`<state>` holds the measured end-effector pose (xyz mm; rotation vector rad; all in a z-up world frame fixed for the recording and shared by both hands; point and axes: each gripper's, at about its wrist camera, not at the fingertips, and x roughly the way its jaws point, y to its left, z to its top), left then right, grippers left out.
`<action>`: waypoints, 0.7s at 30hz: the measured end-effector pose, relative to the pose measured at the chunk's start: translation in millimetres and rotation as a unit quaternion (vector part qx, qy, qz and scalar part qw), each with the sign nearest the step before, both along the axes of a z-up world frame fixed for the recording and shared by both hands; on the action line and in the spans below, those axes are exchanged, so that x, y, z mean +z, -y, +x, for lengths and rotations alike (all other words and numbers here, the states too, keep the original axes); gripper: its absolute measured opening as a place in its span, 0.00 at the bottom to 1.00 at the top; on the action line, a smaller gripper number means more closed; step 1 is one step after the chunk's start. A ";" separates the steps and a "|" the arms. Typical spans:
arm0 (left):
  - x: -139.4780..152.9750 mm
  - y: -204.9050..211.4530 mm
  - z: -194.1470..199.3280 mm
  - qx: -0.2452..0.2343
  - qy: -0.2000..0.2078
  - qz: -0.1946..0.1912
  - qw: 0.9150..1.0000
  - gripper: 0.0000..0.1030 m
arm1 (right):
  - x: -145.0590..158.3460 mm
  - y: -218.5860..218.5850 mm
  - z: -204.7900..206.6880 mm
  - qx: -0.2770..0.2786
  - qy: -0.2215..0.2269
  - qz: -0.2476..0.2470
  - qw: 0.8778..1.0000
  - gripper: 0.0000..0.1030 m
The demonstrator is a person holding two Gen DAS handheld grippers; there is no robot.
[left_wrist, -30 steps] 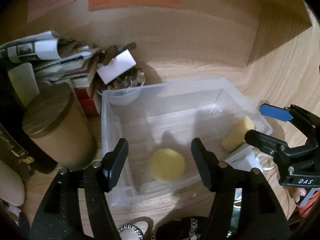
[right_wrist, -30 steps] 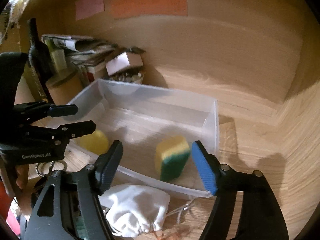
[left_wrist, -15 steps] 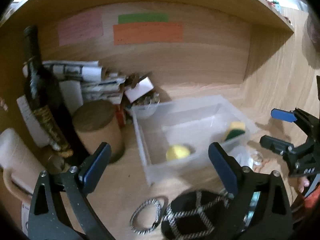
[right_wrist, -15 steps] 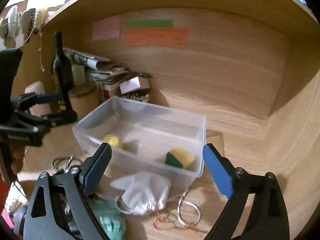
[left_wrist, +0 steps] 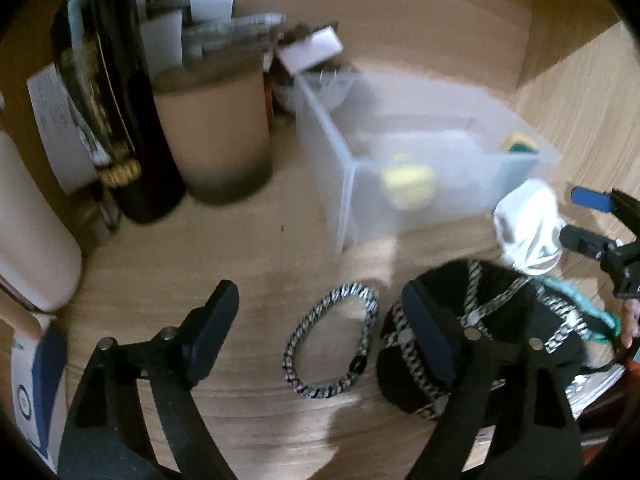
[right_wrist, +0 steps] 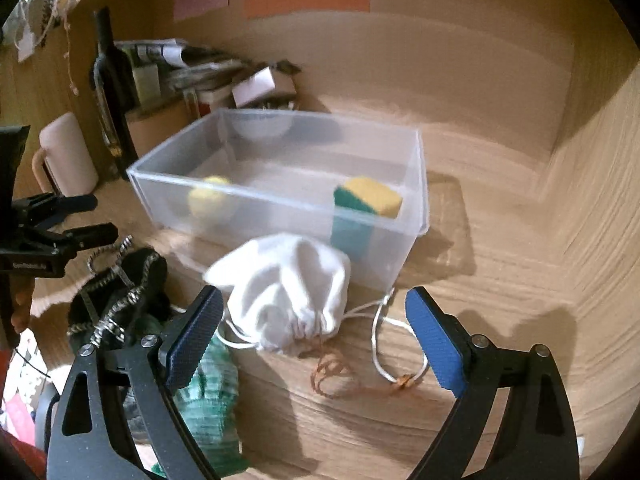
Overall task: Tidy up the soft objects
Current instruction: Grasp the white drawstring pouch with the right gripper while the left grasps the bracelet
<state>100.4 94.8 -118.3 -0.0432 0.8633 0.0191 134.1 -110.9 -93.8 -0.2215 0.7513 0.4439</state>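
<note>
A clear plastic bin (right_wrist: 418, 168) (left_wrist: 344, 148) holds a yellow round sponge (right_wrist: 210, 200) (left_wrist: 408, 180) and a yellow-green sponge (right_wrist: 370, 200) (left_wrist: 518, 144). A white drawstring pouch (right_wrist: 284, 288) (left_wrist: 528, 228) lies in front of the bin. A black woven-strap item (left_wrist: 500, 340) (right_wrist: 120, 292), a braided loop (left_wrist: 332, 344) and a green knitted piece (right_wrist: 208, 400) lie on the desk. My left gripper (left_wrist: 324, 332) is open over the loop. My right gripper (right_wrist: 316, 348) is open just before the pouch.
A dark bottle (left_wrist: 108, 92), a tan canister (left_wrist: 216, 136), a white mug (right_wrist: 68, 156), stacked papers (right_wrist: 172, 56) and a small box (left_wrist: 310, 48) crowd the back left. A cord and rubber bands (right_wrist: 384, 356) lie by the pouch. Wooden walls close the back and right.
Both grippers have pulled back from the bin and dipped toward the desk front. The left now hangs over the loop and black item; the right faces the white pouch.
</note>
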 end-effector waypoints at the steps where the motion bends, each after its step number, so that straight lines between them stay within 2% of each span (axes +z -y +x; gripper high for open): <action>1: -3.9 -0.2 0.8 0.000 -0.006 -0.002 1.000 0.79 | -2.5 -1.5 1.7 0.001 -0.004 -0.005 1.000 0.89; 5: -12.7 -5.3 3.7 0.001 -0.022 -0.024 0.999 0.74 | -11.9 -8.0 12.3 0.007 -0.028 -0.017 0.999 0.87; 8: -12.7 -6.3 4.9 -0.003 -0.026 -0.034 0.999 0.66 | -16.8 -15.2 15.5 0.025 -0.041 -0.027 0.998 0.81; 11: -14.4 -5.8 7.4 -0.003 -0.033 -0.030 0.999 0.51 | -20.7 -24.1 17.8 0.038 -0.049 -0.040 0.997 0.70; 12: -14.7 -7.2 10.8 -0.001 -0.031 -0.027 0.999 0.48 | -22.1 -26.1 18.2 0.041 -0.051 -0.043 0.997 0.65; 14: -15.0 -8.3 11.6 -0.001 -0.030 -0.028 0.999 0.47 | -25.5 -28.5 19.0 0.043 -0.054 -0.049 0.996 0.61; 16: -14.7 -8.5 12.5 0.000 -0.028 -0.025 0.999 0.41 | -27.0 -28.9 18.6 0.043 -0.053 -0.052 0.996 0.56; 21: -15.7 -7.8 12.3 -0.001 -0.020 -0.007 1.000 0.19 | -26.2 -24.9 20.1 0.034 -0.047 -0.054 0.997 0.39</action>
